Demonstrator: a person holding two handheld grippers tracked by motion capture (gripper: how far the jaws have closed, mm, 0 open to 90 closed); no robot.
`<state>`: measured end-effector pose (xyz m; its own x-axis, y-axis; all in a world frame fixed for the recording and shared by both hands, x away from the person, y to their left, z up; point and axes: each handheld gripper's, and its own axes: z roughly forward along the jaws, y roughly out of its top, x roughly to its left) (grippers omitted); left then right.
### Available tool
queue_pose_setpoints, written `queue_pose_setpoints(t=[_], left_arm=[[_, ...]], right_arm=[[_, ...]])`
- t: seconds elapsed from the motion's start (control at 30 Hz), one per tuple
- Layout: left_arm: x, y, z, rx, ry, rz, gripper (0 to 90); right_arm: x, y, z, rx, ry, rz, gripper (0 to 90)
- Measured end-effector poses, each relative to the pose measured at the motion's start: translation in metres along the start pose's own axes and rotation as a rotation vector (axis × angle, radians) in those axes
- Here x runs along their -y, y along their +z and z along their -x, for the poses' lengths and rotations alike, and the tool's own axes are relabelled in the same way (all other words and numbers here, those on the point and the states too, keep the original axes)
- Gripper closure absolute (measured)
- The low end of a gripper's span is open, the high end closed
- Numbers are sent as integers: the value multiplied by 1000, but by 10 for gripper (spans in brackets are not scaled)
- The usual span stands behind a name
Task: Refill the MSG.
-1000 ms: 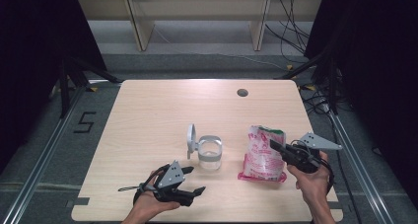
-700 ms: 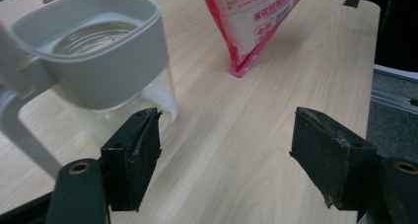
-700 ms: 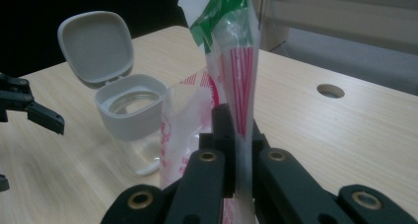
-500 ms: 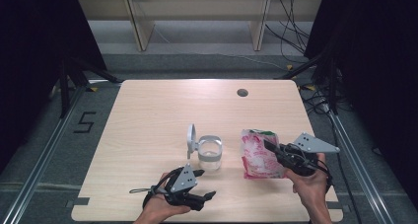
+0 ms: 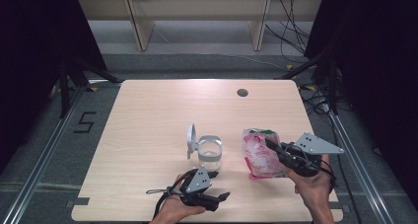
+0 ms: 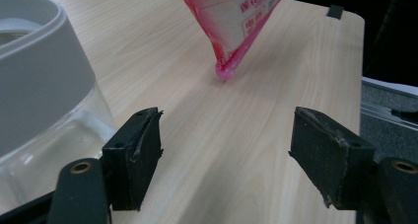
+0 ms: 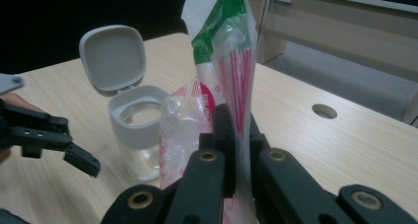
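A pink and white plastic bag (image 5: pixel 260 155) with a green top stands tilted on the table's right side, its lower corner (image 6: pixel 231 61) close to the wood. My right gripper (image 5: pixel 271 146) is shut on the bag's upper part (image 7: pixel 227 61), jaws pinched together around the film (image 7: pixel 231 135). A clear glass jar (image 5: pixel 209 155) with a grey collar and a hinged grey lid (image 5: pixel 191 139) flipped open stands at centre. My left gripper (image 5: pixel 219 197) lies low near the front edge, just in front of the jar (image 6: pixel 39 91), jaws wide open (image 6: pixel 226 135) with nothing between them.
A round cable hole (image 5: pixel 242 92) sits in the light wooden table (image 5: pixel 148 115) at the back right. The table's front edge (image 5: pixel 123 216) is close under the left hand. Shelving and cables lie beyond the far edge.
The left gripper has slid right along the front edge to a spot in front of the jar. The right gripper has risen a little, tipping the bag more upright.
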<state>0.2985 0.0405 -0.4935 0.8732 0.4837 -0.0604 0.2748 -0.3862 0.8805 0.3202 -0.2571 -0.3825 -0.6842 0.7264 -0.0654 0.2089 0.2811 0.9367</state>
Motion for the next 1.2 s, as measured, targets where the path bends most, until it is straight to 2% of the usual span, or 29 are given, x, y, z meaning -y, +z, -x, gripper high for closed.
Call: queue_pose_setpoints(t=[0.03, 0.07, 0.1, 0.2, 0.23, 0.27, 0.3, 0.33, 0.37, 0.4, 0.43, 0.47, 0.5, 0.53, 0.57, 0.6, 0.63, 0.7, 0.77, 0.83, 0.87, 0.9, 0.93, 1.0, 1.03, 1.07, 1.13, 1.17, 1.2], left_arm=[[-1, 3, 0, -1, -4, 4, 269], [-1, 5, 0, -2, -1, 2, 269], [-1, 7, 0, -11, 0, 3, 270], [-4, 12, 1, -8, 1, 2, 270], [-6, 12, 0, -23, 13, -12, 271], [-6, 15, 2, -22, 0, 10, 271], [-8, 16, 1, -37, 17, -3, 271], [-9, 18, 3, -32, 6, 9, 271], [-10, 20, 4, -43, 7, 12, 271], [-12, 23, 6, -46, -1, 3, 271], [-14, 25, 6, -21, -6, 12, 271], [-16, 26, 6, -18, -6, 18, 272], [-18, 29, 8, -27, -11, 34, 272], [-20, 31, 7, -33, 7, 28, 272], [-20, 33, 8, -37, -3, 39, 271], [-20, 35, 9, -40, -9, 48, 269], [-19, 38, 11, -40, -31, 62, 267], [-15, 42, 13, -20, -43, 69, 267], [-12, 44, 14, -37, -29, 52, 266], [-10, 45, 16, -33, -44, 53, 265], [-10, 45, 17, -31, -44, 50, 265], [-10, 45, 16, -44, -16, 32, 265], [-10, 46, 17, -44, -38, 53, 265], [-10, 48, 16, -46, -45, 68, 264], [-11, 47, 15, -67, -25, 45, 265], [-11, 51, 18, -55, -56, 79, 265], [-11, 53, 19, -42, -46, 68, 277], [-11, 54, 19, -39, -39, 60, 284], [-12, 54, 19, -48, -36, 67, 292]], right_arm=[[-1, 0, -2, -3, 3, -11, 900], [-1, 1, -2, -10, -7, 3, 900], [-2, 0, -4, -4, 9, -10, 900], [-4, 0, -2, -4, -22, 16, 900], [-5, 0, -6, -18, 18, 10, 900], [-6, -1, -7, -21, 24, 3, 900], [-7, -2, -7, -16, 2, 11, 900], [-9, -1, -6, -12, -16, 27, 900], [-10, -2, -8, -18, 17, 16, 900], [-11, -2, -7, -21, 5, 23, 900], [-13, -3, -7, -24, -6, 28, 900], [-14, -4, -9, -16, 15, 22, 900], [-15, -3, -7, -9, -20, 43, 900], [-16, -3, -8, -12, -7, 43, 900], [-16, -3, -9, -9, -9, 43, 900], [-17, -2, -8, -33, -22, 50, 900], [-17, -2, -8, -20, -16, 48, 900], [-18, -2, -8, -10, -15, 47, 900], [-19, -3, -10, -4, -2, 45, 900], [-20, -3, -8, -27, -25, 49, 900], [-21, -4, -11, -14, 4, 45, 900], [-22, -4, -11, -20, -18, 59, 900], [-23, -4, -12, -21, -12, 64, 900], [-25, -4, -15, -43, -3, 57, 900], [-27, -5, -15, -41, -19, 59, 900], [-29, -5, -16, -33, -38, 71, 900], [-31, -5, -21, -49, -15, 77, 900], [-33, -4, -22, -68, -24, 81, 900], [-34, -4, -25, -51, -21, 86, 900]])
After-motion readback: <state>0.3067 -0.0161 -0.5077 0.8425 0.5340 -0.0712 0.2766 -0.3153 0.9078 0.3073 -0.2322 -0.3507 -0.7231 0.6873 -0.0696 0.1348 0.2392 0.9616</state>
